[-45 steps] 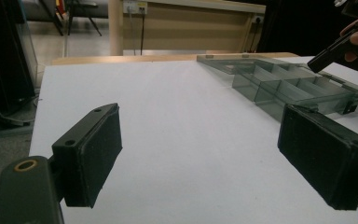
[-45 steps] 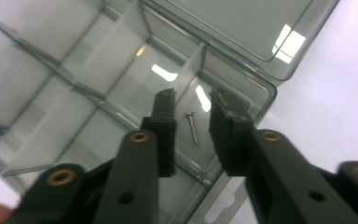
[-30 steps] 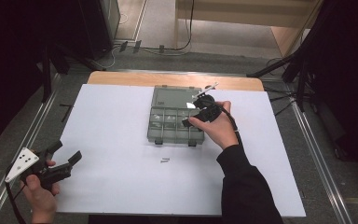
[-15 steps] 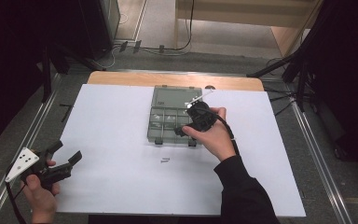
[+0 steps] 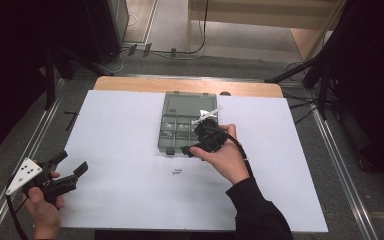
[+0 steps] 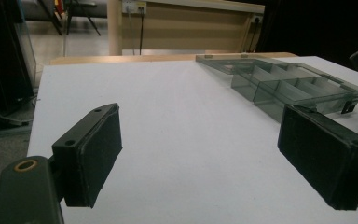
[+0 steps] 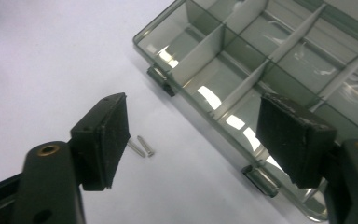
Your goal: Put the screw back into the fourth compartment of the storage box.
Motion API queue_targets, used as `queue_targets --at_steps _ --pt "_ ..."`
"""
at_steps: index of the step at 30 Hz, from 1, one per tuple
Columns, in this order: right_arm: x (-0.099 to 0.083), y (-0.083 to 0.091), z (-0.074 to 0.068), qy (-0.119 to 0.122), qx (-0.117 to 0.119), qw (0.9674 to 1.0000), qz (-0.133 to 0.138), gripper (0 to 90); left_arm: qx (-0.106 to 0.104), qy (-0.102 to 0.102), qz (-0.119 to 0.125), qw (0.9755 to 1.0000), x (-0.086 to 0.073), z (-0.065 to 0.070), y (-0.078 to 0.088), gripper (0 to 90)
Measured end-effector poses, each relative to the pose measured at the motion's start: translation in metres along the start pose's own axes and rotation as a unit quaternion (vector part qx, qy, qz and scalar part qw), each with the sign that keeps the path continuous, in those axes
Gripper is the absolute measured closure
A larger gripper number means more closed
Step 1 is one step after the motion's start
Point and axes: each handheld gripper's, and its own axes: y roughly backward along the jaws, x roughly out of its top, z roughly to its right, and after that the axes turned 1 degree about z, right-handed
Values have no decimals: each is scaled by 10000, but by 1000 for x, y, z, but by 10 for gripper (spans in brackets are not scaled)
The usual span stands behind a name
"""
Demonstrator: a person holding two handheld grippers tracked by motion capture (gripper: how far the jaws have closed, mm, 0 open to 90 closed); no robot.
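A clear grey compartment box [image 5: 180, 131] lies open on the white table [image 5: 120, 130], its lid [image 5: 190, 103] folded back. Two small screws [image 5: 177, 172] lie side by side just in front of it. My right gripper [image 5: 192, 148] hovers over the box's near edge, pointing down at the screws [image 7: 140, 146]. Its jaws have just been closing and stand open, with nothing between them [image 7: 198, 107]; the screws lie below, beside the left pad [image 7: 107, 135]. My left gripper [image 5: 71, 163] rests at the table's near left corner, open and empty [image 6: 200, 121], facing the box [image 6: 289, 86].
A wooden strip [image 5: 130, 84] runs along the table's far edge. Metal rails [image 5: 340, 165] flank the table on both sides. Tripod legs [image 5: 300, 70] and cables [image 5: 180, 50] lie on the floor beyond it.
The right hand has moved from over the box's right side toward its near edge and the screws, and its jaws have narrowed. The left hand has stayed put.
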Motion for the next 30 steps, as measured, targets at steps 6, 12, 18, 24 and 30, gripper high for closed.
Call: queue_targets --at_steps 6,12,18,24,30 --pt "-6 -7 -10 194 132 9997 -59 440 -4 -6 -2 10000 0 0 0 138" --pt "-13 -20 -17 362 283 9986 -258 538 -6 2 0 10000 0 1 0 137" --pt "-17 -35 -22 543 332 9969 -453 609 -9 -10 -9 10000 0 1 0 138" --pt "-17 -49 -28 777 340 9942 -664 672 -13 0 -1 10000 0 1 0 138" --pt "-17 -61 -29 859 300 9927 -787 740 -14 -7 -12 10000 0 0 0 138"
